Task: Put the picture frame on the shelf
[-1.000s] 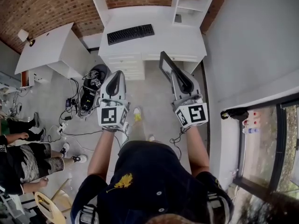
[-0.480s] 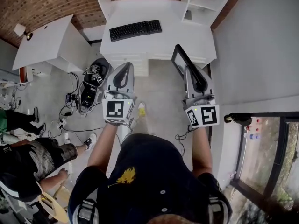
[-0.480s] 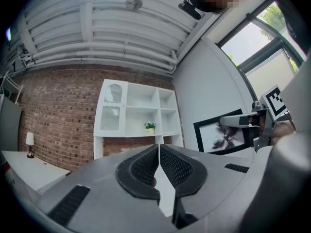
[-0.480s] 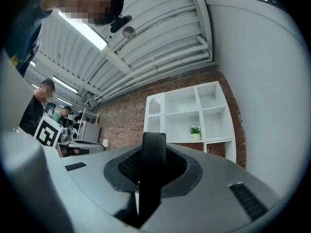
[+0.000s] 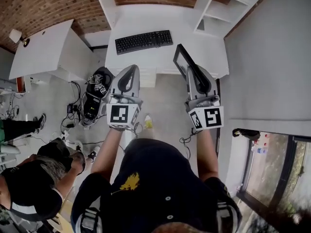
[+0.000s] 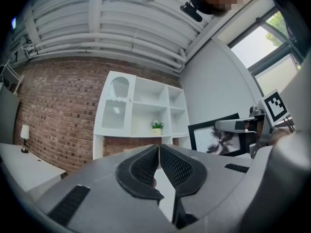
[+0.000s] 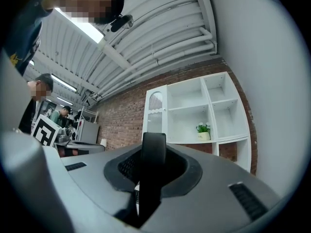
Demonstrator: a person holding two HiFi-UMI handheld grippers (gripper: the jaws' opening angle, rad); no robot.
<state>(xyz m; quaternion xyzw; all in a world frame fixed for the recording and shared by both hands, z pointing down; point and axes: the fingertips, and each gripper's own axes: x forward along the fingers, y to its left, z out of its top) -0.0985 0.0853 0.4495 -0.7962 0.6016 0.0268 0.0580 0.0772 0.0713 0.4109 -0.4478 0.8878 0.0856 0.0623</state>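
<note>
A black picture frame point(image 5: 182, 61) with a dark flower print is clamped edge-on in my right gripper point(image 5: 193, 72), held in the air before the white desk point(image 5: 160, 50). In the right gripper view the frame point(image 7: 152, 164) stands as a black bar between the jaws. The left gripper view shows the frame point(image 6: 216, 138) at the right, held by the other gripper. My left gripper point(image 5: 128, 75) hangs beside it with its jaws closed on nothing point(image 6: 159, 152). The white shelf unit point(image 7: 199, 110) stands against the brick wall, with a small potted plant point(image 7: 203, 130) in one cell.
A black keyboard point(image 5: 143, 41) lies on the desk. A second white table point(image 5: 46, 50) stands at the left with a lamp point(image 5: 14, 36). Bags and cables point(image 5: 95, 93) lie on the floor. A person point(image 5: 34, 183) stands at the lower left. A grey wall point(image 5: 272, 57) runs along the right.
Both grippers and the frame have come nearer to the desk and shelf unit. The person at the lower left has shifted position.
</note>
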